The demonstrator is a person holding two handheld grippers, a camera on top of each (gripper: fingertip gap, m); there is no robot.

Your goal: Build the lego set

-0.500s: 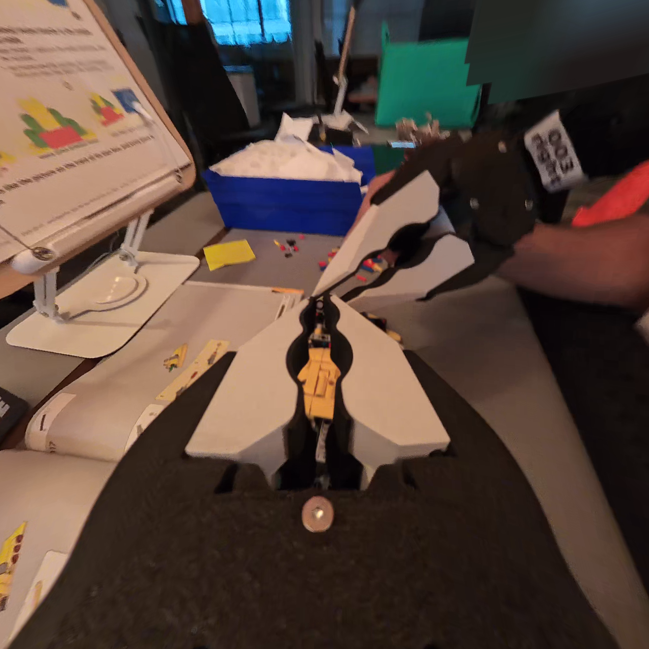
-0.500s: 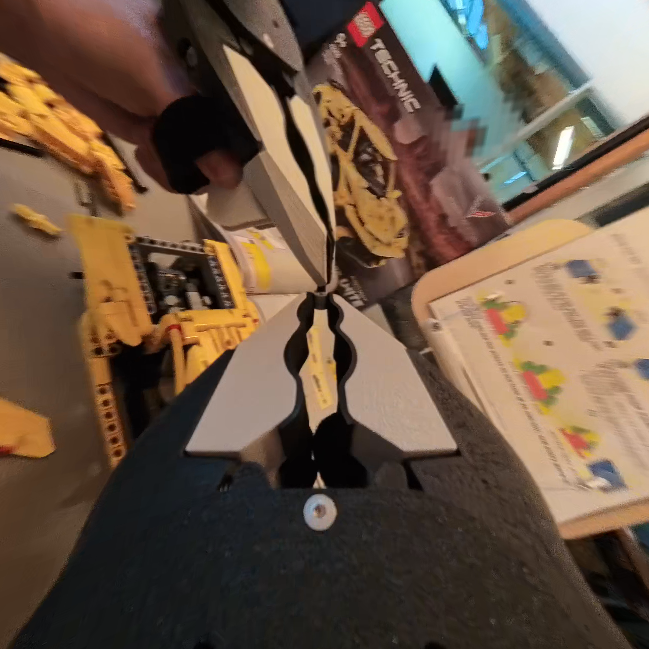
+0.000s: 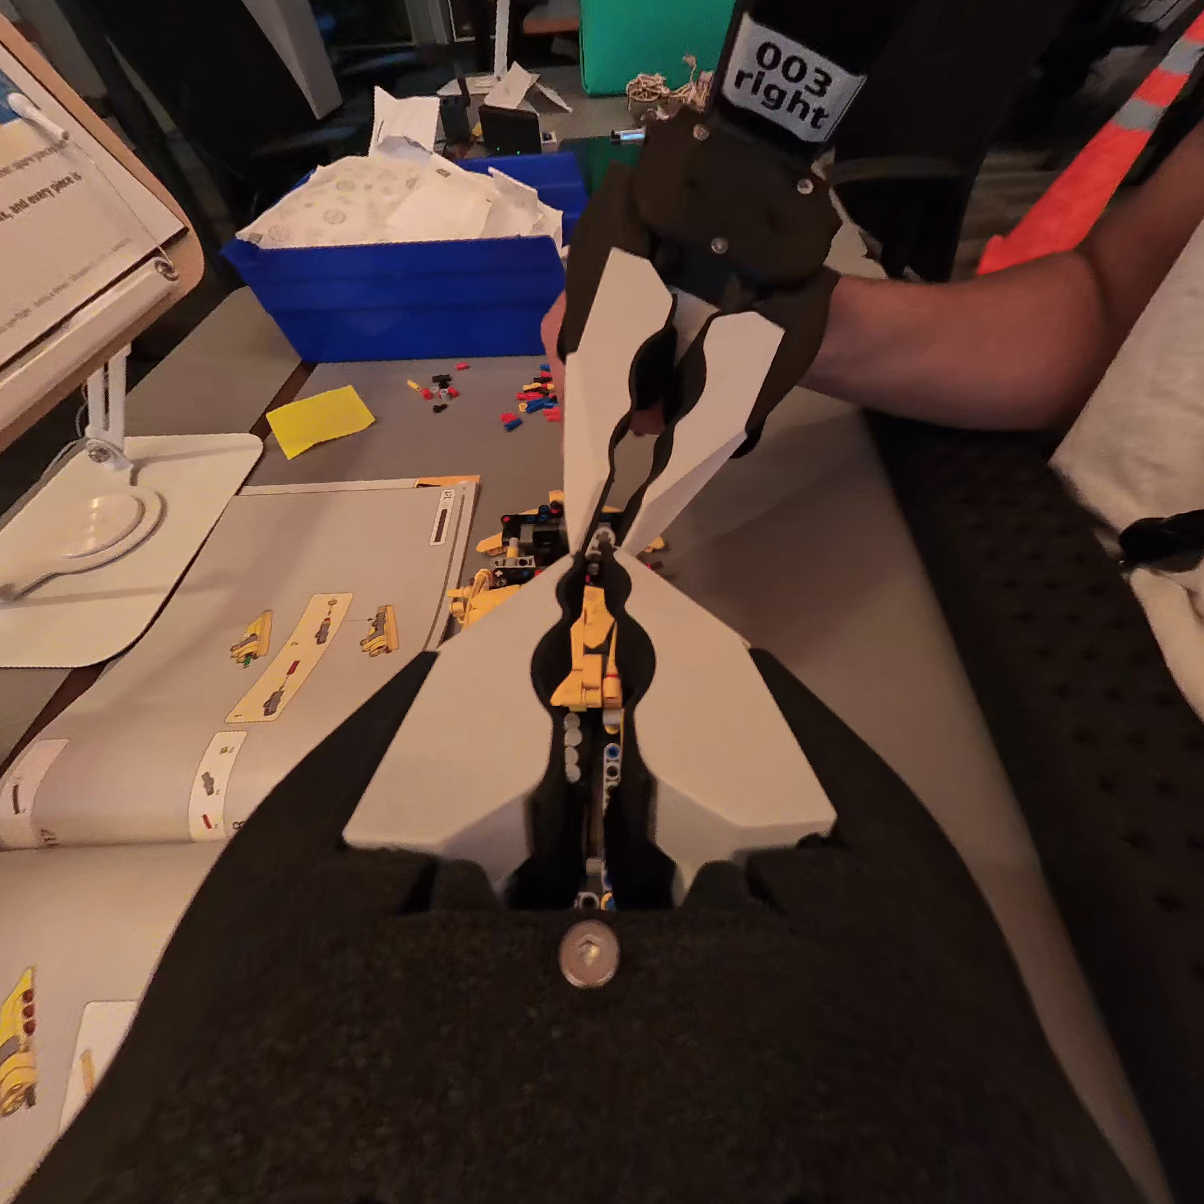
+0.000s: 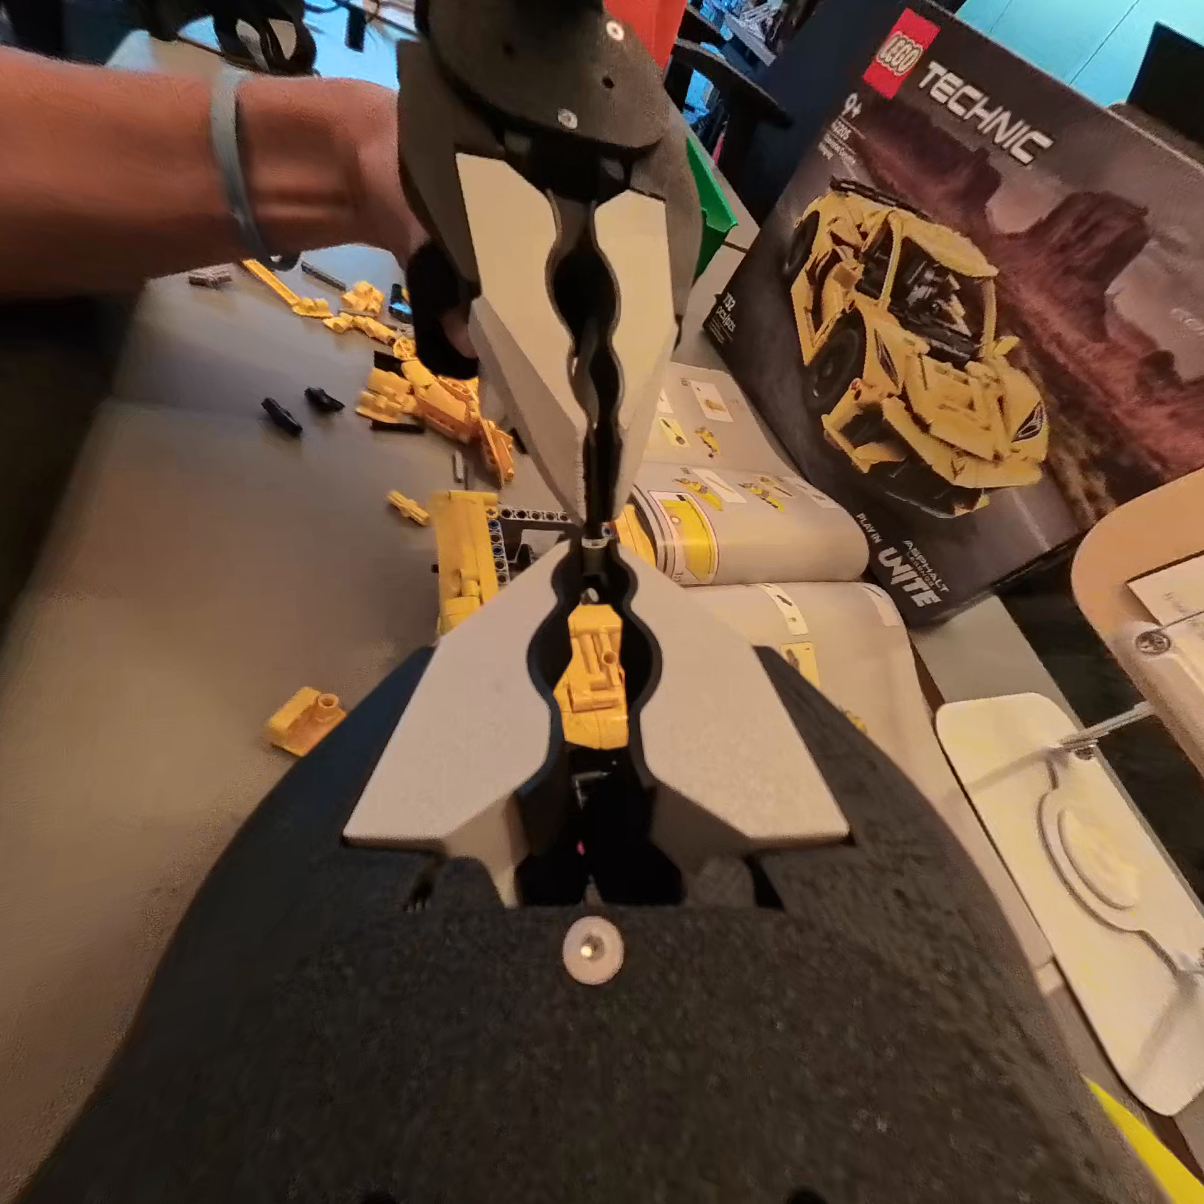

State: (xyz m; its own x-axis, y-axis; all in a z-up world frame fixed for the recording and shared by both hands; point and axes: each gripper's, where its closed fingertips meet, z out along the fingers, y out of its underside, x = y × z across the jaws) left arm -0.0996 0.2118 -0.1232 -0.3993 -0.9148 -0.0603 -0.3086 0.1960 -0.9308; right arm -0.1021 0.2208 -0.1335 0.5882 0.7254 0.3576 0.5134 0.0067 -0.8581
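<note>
1. Fingers. The left gripper [image 3: 589, 565] has its fingers drawn to a narrow slit, tips almost meeting. The right gripper [image 4: 593, 554] is equally narrow. The two grippers stand tip to tip above the table [image 3: 769, 521], the right one coming down steeply from above in the left wrist view.

2. At the tips. A small grey piece [image 3: 602, 537] sits where the four fingertips meet. I cannot tell which gripper, if either, clamps it.

3. Through the slits. In each wrist view a yellow assembly [image 3: 589, 651] shows through the wider part of the slit, with holed beams nearer the camera in the left view. I cannot tell whether it is gripped or lies beneath the fingers.

4. Task item. The partly built yellow-and-black model [image 4: 466, 554] lies on the table directly under and beside the tips.

5. Surroundings.
- Open instruction booklet [image 3: 293, 619]: just beside the model.
- Loose yellow parts [image 4: 417, 397] and one single yellow piece [image 4: 303, 720]: scattered on the table.
- Small red, blue and black pieces [image 3: 528, 404]: farther back, near a yellow sheet [image 3: 319, 420].
- Blue bin [image 3: 404, 293]: behind these, filled with white paper.
- Set box [image 4: 945, 293]: upright behind the booklet.
- White stand base [image 3: 117, 534]: at the table edge.
</note>
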